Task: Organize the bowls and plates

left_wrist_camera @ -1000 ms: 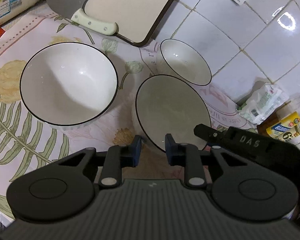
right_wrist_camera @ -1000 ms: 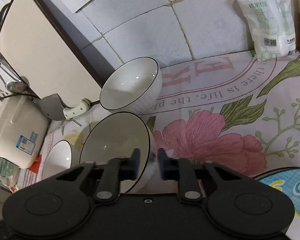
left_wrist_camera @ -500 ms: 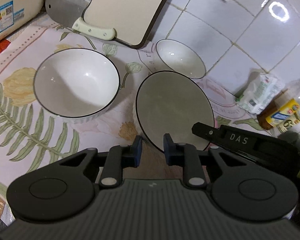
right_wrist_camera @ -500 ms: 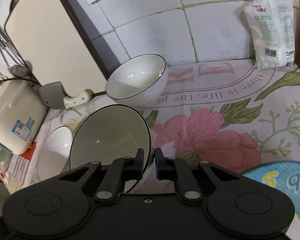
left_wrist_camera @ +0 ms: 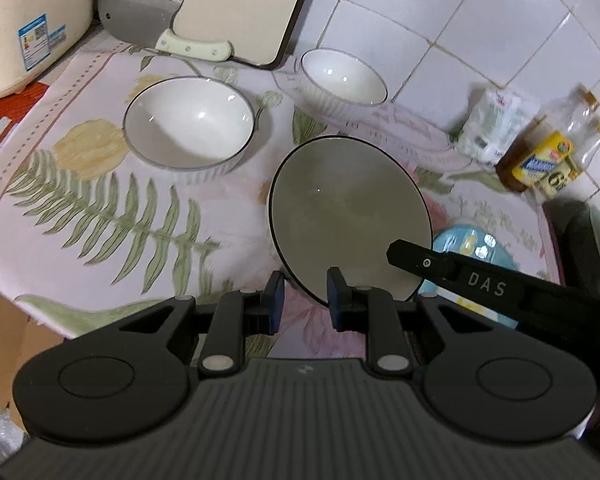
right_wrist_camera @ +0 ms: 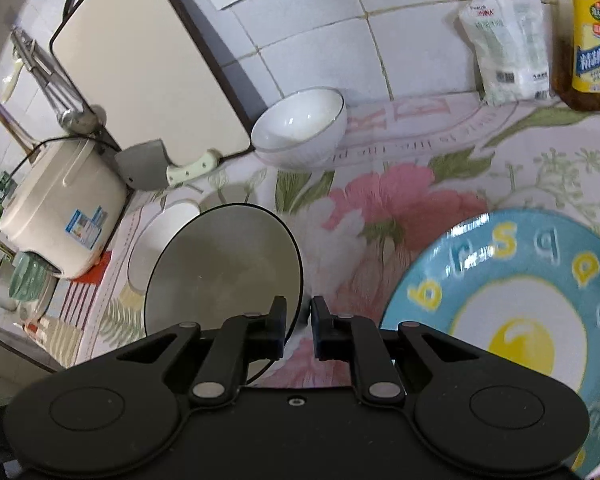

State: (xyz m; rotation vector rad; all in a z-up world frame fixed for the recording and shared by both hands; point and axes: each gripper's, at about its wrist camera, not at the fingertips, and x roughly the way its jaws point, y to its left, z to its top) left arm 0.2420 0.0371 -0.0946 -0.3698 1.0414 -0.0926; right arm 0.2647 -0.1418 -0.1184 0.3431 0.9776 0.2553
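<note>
Both tongs, left tongs [left_wrist_camera: 302,296] and right tongs [right_wrist_camera: 299,330], are clenched on opposite rim edges of the grey-lined bowl [left_wrist_camera: 348,216], held tilted above the table [left_wrist_camera: 100,216]. I judge it heavy, stiff, glazed-slippery, breakable; I grip the rim only.

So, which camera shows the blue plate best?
The right wrist view: the blue plate fills its lower right, with letters and yellow centre readable. The left wrist view shows only a sliver behind the held bowl and the right gripper.
</note>
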